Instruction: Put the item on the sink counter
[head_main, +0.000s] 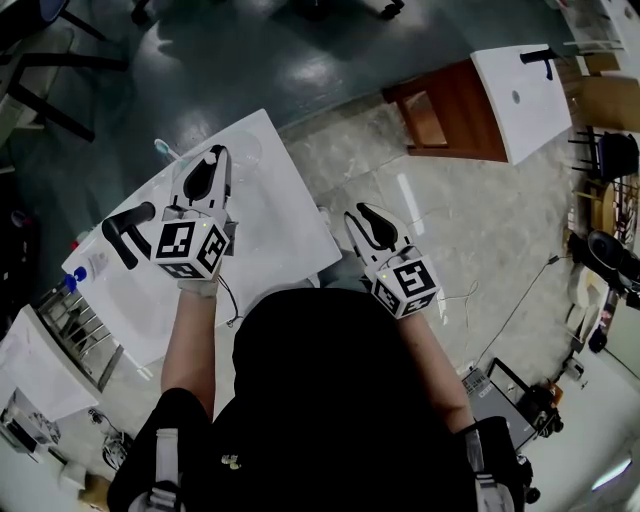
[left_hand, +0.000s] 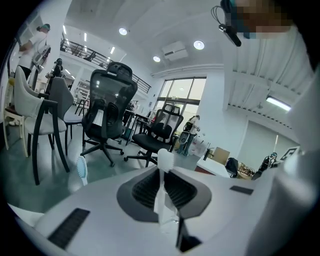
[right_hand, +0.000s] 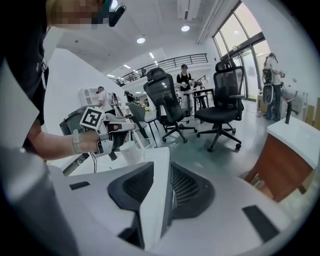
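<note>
Over a white sink desk in an open-plan workshop, a person works two hand-held grippers, seen from a head-mounted camera. The left gripper hangs above the desk top, beside the black faucet. Its fingers are pressed together on the task's item, a slim white toothbrush (white head, clear handle) whose head pokes out past the fingertips, off the surface. A pale-blue toothbrush lies near the desk's far edge, and a clear cup stands just beside the left gripper. The right gripper is held off the desk's near right corner. Its fingers stand partly apart with nothing gripped; the desk's white corner shows in the gap, and contact cannot be made out. Black office chairs stand on the glossy floor beyond.
</note>
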